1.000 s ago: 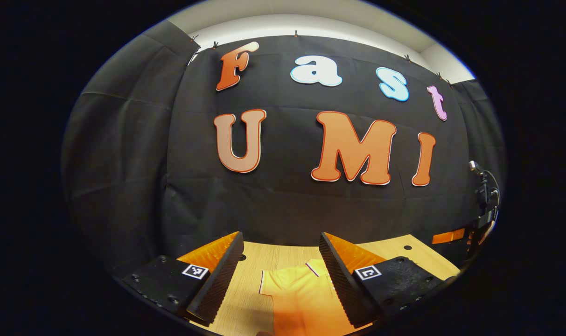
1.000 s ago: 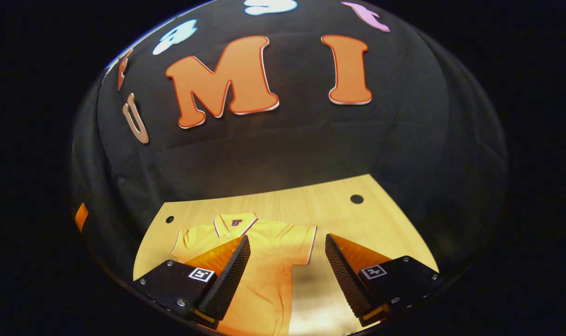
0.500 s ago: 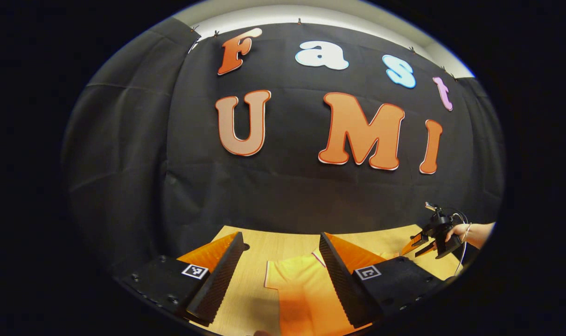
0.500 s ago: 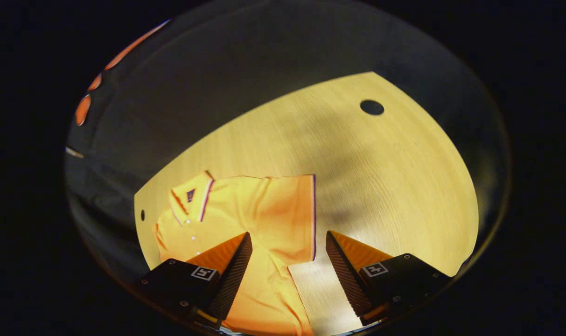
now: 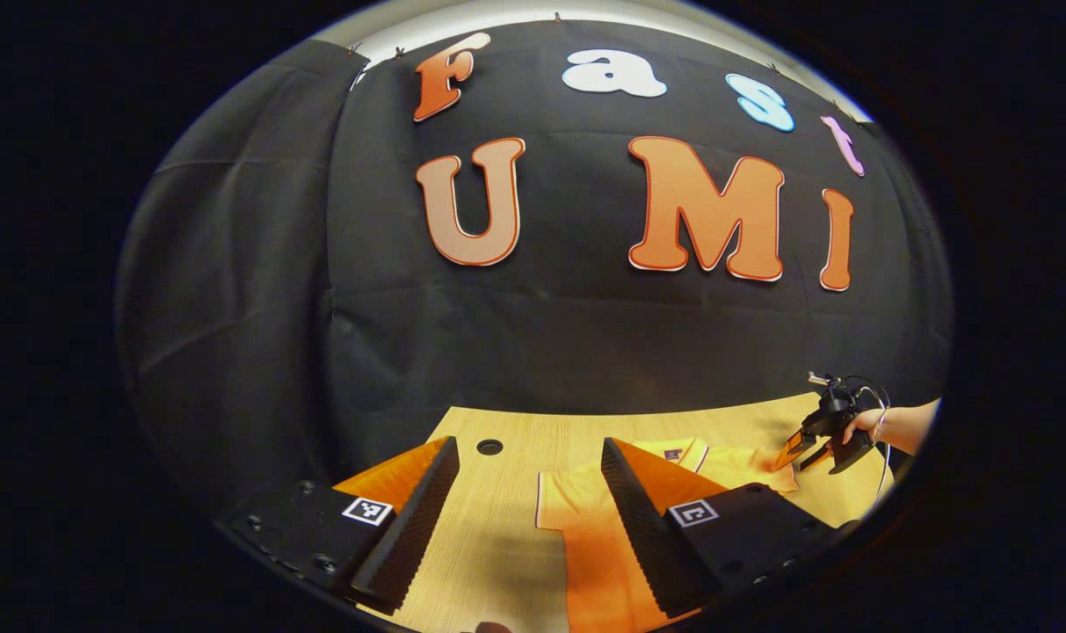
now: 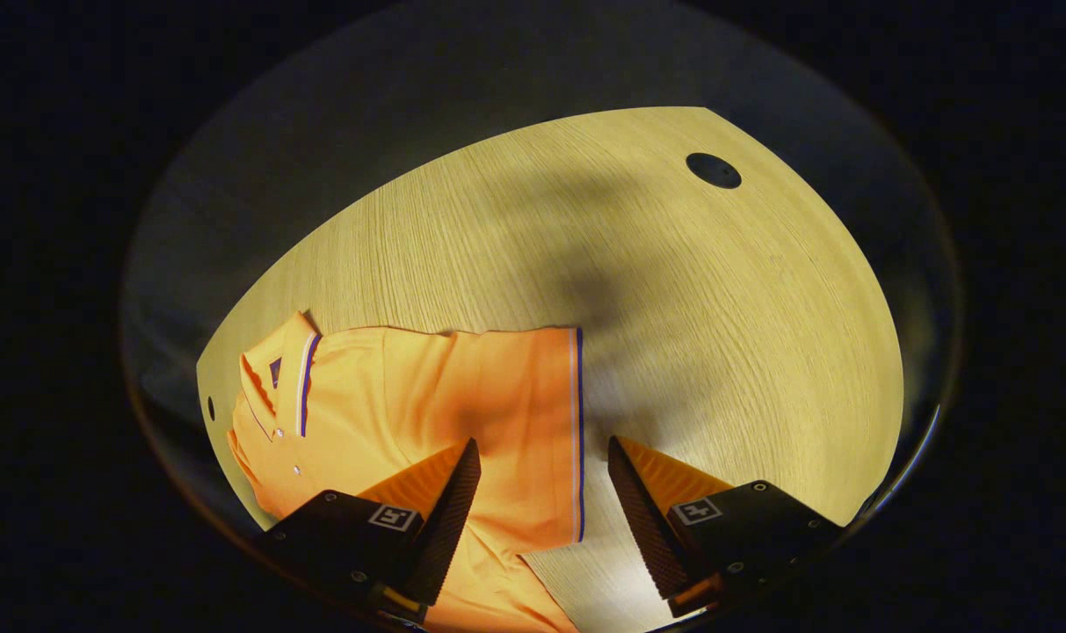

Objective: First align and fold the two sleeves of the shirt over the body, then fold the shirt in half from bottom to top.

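Your left claw (image 5: 528,519) gapes wide at the bottom of the left gripper view, holding nothing, above the orange shirt (image 5: 598,545) lying flat on the table (image 5: 497,527). Your right claw (image 6: 541,510) is equally wide apart and empty, straddling the shirt's sleeve (image 6: 533,422) hem low in the right gripper view.

The right gripper (image 6: 541,519) has tipped down toward the table (image 6: 673,290) and closed in on the shirt (image 6: 427,404); its sleeve hem now runs between the spread fingers. The left gripper (image 5: 528,519) sees more shirt ahead.
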Demonstrator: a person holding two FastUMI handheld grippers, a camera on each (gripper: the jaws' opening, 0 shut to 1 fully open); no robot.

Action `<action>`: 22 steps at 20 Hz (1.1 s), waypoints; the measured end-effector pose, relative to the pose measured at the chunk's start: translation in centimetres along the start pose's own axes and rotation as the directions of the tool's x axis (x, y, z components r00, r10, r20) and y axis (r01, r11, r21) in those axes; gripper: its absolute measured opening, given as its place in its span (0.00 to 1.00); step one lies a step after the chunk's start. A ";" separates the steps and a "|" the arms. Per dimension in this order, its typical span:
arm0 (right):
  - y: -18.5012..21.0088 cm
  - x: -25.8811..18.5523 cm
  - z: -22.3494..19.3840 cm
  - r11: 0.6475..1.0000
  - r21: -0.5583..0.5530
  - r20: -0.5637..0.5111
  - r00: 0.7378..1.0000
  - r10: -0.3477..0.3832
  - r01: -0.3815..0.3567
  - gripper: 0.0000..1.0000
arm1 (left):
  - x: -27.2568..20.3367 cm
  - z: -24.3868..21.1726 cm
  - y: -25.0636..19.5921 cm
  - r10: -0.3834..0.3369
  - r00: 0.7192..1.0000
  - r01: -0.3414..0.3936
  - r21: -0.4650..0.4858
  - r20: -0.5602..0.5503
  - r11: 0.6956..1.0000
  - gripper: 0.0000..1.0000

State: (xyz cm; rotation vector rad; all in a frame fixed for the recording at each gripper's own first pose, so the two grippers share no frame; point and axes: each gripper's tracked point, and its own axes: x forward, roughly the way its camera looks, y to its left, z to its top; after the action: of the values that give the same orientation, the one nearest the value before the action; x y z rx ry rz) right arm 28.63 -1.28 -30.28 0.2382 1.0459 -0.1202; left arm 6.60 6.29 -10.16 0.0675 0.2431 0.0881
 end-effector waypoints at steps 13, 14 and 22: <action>0.3 0.8 -0.2 0.989 0.002 0.140 0.979 -0.149 0.150 0.21 | 0.0 -1.1 1.7 0.042 0.999 -0.042 -0.040 -0.007 0.998 0.98; 0.5 0.5 -0.2 0.990 0.021 0.134 0.981 -0.142 0.141 0.01 | -0.1 -1.1 2.1 0.048 0.999 -0.048 -0.042 -0.009 0.998 0.98; 1.6 -2.1 1.3 0.998 0.045 0.195 0.979 -0.059 0.051 0.01 | -1.5 -0.8 4.5 0.063 0.998 -0.063 -0.051 0.011 0.997 0.98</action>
State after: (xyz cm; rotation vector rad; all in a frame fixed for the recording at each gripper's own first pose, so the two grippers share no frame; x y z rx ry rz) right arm 29.04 -0.09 -27.63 0.2287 0.8542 -0.2108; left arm 4.61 10.71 -10.28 0.0249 0.2260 0.1565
